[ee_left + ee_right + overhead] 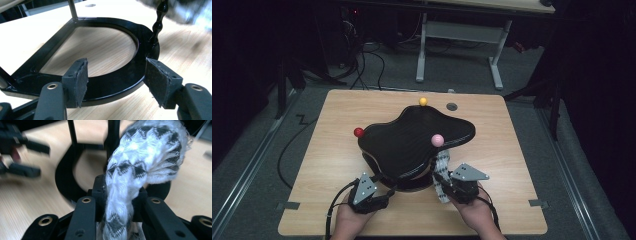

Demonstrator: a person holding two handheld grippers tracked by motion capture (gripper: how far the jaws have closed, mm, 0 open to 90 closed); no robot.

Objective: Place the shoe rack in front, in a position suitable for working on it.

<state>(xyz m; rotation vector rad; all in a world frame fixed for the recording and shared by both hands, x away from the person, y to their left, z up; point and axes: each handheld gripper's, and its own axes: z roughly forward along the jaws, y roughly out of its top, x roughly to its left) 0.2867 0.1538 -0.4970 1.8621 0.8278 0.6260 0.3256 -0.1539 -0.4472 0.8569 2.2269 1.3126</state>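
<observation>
A black stand with a wavy top [417, 137] sits mid-table and carries a red ball [358, 132], a yellow ball [423, 101] and a pink ball [437, 140]. Its base is a flat black ring [112, 85]. My left gripper [384, 192] [116, 80] stands open at the ring's near edge, with the rim between its pads [81, 80]. Whether they touch it is unclear. My right gripper [441, 182] [120, 195] is shut on a white cloth with black pattern [442, 167] [140, 157], beside the stand's post.
The wooden table [337, 165] has a cable hole [452, 106] at its far side. Another desk's white legs [422, 50] and floor cables [367, 65] lie beyond it. A thin turned post [158, 22] rises from the ring. The left gripper [22, 157] appears blurred in the right gripper view.
</observation>
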